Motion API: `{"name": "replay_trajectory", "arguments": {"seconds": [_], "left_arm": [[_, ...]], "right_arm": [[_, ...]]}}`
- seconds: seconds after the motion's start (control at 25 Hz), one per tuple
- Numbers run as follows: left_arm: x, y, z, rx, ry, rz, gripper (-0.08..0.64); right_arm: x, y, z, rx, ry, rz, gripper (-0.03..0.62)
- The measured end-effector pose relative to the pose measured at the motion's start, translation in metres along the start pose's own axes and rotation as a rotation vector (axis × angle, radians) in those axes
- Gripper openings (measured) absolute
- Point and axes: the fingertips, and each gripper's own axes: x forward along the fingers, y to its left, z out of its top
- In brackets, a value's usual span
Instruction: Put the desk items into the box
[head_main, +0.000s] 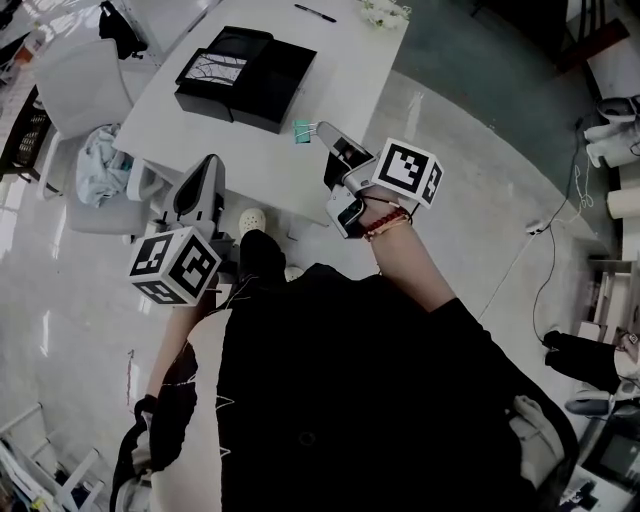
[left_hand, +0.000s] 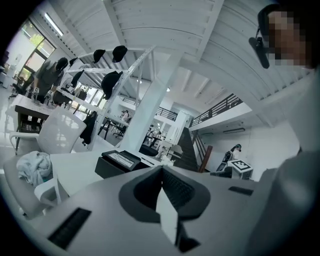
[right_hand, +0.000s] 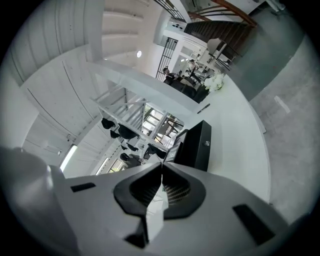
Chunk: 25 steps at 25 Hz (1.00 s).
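Note:
An open black box (head_main: 245, 75) with its lid beside it stands on the white table (head_main: 200, 130). It also shows in the left gripper view (left_hand: 120, 162) and the right gripper view (right_hand: 197, 145). A teal binder clip (head_main: 302, 131) lies near the table's front edge. A black pen (head_main: 315, 13) lies at the far edge. My right gripper (head_main: 324, 131) hovers just right of the clip, its jaws shut with nothing between them (right_hand: 161, 165). My left gripper (head_main: 211, 160) is raised at the table's front left corner, also shut and empty (left_hand: 161, 167).
White flowers (head_main: 385, 12) sit at the table's far edge. A white chair (head_main: 90, 90) with a light cloth (head_main: 100, 165) on it stands left of the table. Cables run over the grey floor (head_main: 480, 180) at the right.

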Motion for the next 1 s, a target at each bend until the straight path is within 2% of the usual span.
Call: {"name": "replay_trajectory", "arguments": {"seconds": [0.2, 0.4, 1.0], "left_arm": [[0.003, 0.011, -0.005, -0.001, 0.031, 0.004, 0.011], [0.03, 0.031, 0.002, -0.025, 0.061, -0.022, 0.011], [0.126, 0.091, 0.076, 0.045, 0.096, -0.202, 0.011]], "right_arm": [[0.004, 0.012, 0.008, -0.042, -0.027, 0.004, 0.011], [0.018, -0.001, 0.017, -0.075, -0.018, -0.066, 0.011], [0.095, -0.007, 0.06, -0.055, -0.158, -0.165, 0.011]]}}
